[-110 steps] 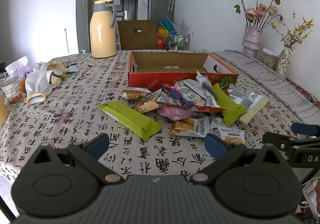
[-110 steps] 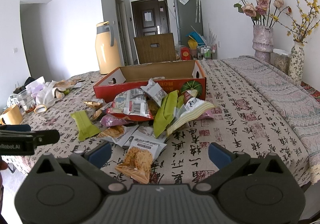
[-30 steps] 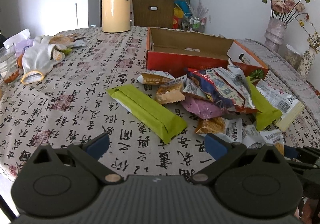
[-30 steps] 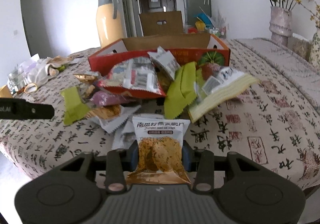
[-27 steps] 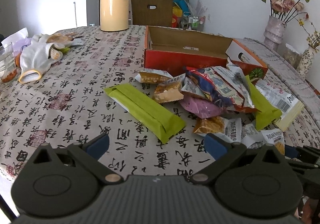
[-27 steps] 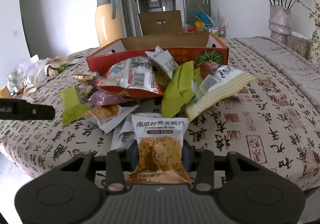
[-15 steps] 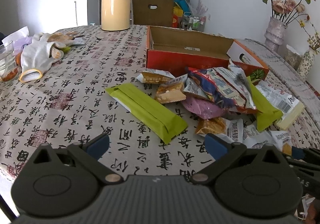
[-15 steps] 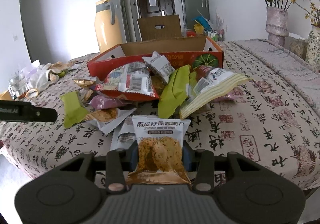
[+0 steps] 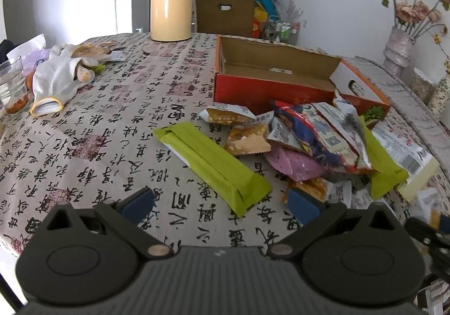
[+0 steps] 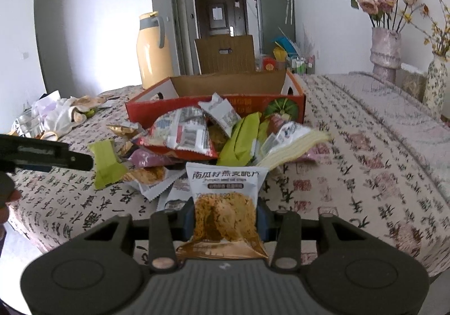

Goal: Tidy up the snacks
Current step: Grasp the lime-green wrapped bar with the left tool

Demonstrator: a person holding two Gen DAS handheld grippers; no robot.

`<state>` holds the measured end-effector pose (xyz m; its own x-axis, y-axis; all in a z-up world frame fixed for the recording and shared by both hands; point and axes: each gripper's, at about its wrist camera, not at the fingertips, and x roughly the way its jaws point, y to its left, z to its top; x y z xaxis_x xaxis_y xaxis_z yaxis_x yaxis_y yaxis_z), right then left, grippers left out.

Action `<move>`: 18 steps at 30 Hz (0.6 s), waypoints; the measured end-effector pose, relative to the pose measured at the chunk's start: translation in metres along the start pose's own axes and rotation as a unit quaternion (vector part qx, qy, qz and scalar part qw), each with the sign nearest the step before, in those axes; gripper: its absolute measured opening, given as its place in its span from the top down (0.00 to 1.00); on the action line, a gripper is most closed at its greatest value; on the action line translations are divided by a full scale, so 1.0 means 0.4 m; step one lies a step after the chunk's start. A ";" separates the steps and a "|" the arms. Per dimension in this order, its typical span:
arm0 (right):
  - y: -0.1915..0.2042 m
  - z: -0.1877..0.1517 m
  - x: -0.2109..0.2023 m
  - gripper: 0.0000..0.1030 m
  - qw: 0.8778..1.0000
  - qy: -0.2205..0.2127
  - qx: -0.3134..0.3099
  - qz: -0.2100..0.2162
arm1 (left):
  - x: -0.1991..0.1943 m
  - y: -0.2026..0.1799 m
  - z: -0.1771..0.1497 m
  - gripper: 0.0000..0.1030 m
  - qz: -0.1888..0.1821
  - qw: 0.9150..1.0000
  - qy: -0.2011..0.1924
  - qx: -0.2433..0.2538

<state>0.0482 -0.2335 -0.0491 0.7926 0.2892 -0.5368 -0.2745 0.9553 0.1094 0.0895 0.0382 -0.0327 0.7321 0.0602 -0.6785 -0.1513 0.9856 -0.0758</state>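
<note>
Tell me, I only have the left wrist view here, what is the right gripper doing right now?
Observer: The right gripper is shut on a snack packet with white top and orange crisps pictured.
Operator: Is the packet off the table?
Observer: It looks lifted, standing upright between the fingers, in front of the snack pile.
Operator: Anything in the red box yet?
Observer: From the right wrist view only the red box outer wall and far cardboard side show; its floor is hidden.
</note>
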 end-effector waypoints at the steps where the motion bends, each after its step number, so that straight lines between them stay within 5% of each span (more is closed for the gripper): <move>1: 0.000 0.004 -0.006 0.60 1.000 -0.004 -0.002 0.000 | 0.005 0.000 0.005 0.00 0.003 1.000 0.003 -0.003; 18: -0.034 0.132 0.030 0.60 0.999 -0.039 -0.011 0.006 | 0.138 -0.015 0.103 0.00 0.063 0.996 0.050 -0.030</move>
<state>0.0904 -0.2399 -0.0128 0.8284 0.3057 -0.4693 -0.2957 0.9503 0.0971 0.1583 0.0421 -0.0396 0.6350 0.1637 -0.7550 -0.2798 0.9597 -0.0272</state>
